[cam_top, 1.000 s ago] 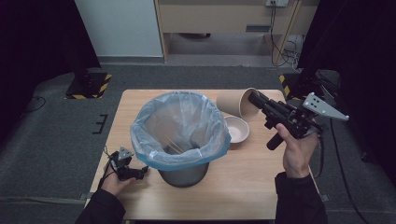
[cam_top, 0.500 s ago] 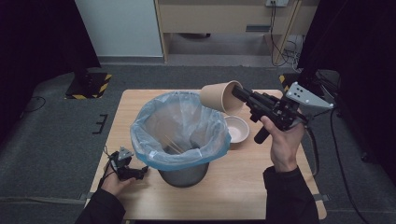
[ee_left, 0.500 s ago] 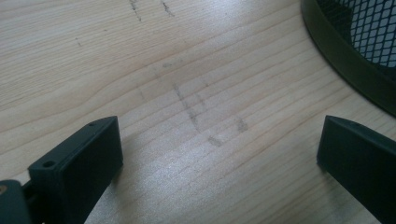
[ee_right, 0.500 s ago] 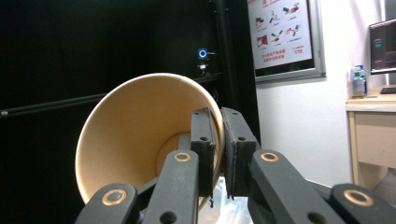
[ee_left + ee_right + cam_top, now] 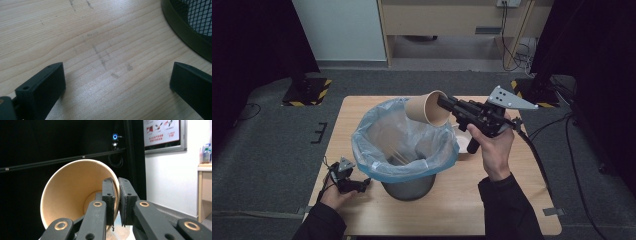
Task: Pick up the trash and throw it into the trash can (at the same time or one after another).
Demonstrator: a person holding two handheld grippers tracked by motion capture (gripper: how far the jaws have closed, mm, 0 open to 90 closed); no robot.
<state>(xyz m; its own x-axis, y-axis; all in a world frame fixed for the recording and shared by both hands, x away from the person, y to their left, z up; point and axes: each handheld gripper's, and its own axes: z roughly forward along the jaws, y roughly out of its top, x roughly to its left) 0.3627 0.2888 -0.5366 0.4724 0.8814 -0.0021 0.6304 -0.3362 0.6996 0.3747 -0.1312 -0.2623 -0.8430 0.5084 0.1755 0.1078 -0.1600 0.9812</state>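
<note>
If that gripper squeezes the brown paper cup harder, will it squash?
Probably. The paper cup looks thin-walled, and the right gripper pinches just one side of its rim, so a harder squeeze would likely crease it. It seems light, since that pinch carries it sideways over the bin. Set down on its side, it would probably roll.

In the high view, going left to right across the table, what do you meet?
Left gripper → bin with blue liner → paper cup → right gripper → white bowl.
</note>
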